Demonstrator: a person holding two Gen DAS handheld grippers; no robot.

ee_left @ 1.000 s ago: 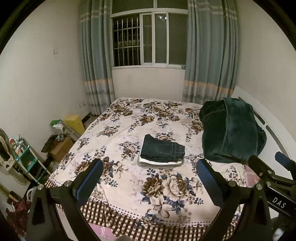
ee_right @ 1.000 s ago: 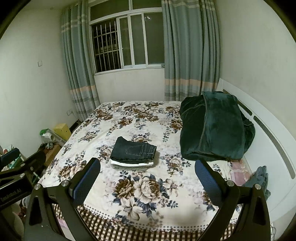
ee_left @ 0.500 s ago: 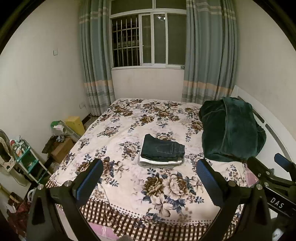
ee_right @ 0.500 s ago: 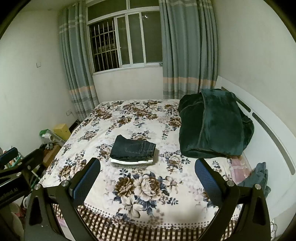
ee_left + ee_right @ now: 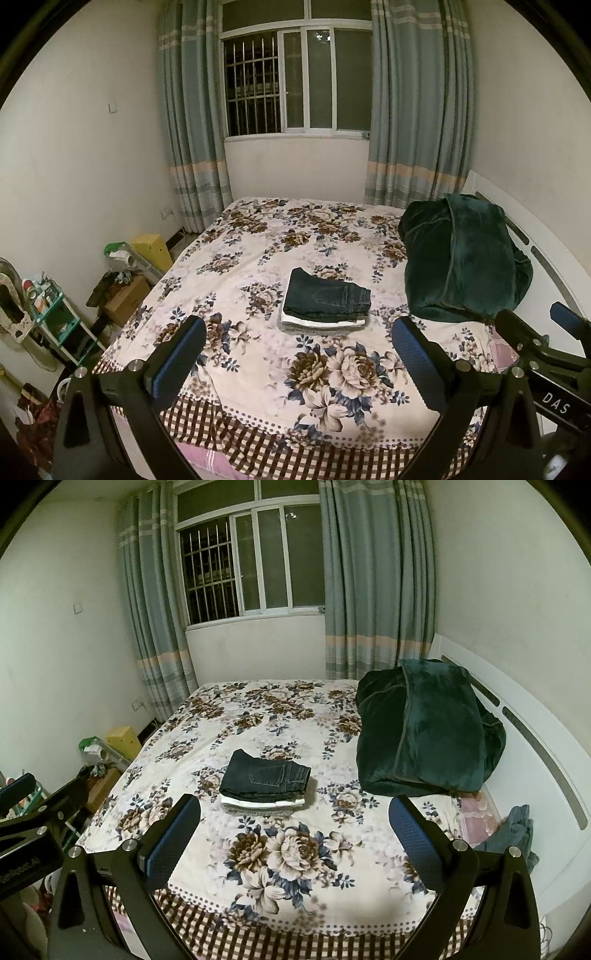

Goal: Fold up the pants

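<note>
Dark folded jeans (image 5: 327, 296) lie on top of a small stack of folded light garments in the middle of the floral bed (image 5: 258, 236); they also show in the right wrist view (image 5: 266, 778). My left gripper (image 5: 299, 354) is open and empty, held back over the bed's near edge, well short of the stack. My right gripper (image 5: 294, 832) is open and empty too, beside the left. The right gripper's body shows at the right edge of the left wrist view (image 5: 546, 354).
A bulky dark green blanket (image 5: 461, 258) lies at the bed's right, against the white headboard (image 5: 546, 760). Boxes (image 5: 125, 299), a yellow container and a teal rack (image 5: 62, 325) stand on the floor at the left. A window and curtains are behind the bed.
Both grippers have drifted slightly, so the views shift a little. The stack and blanket have not moved, and both grippers stay open.
</note>
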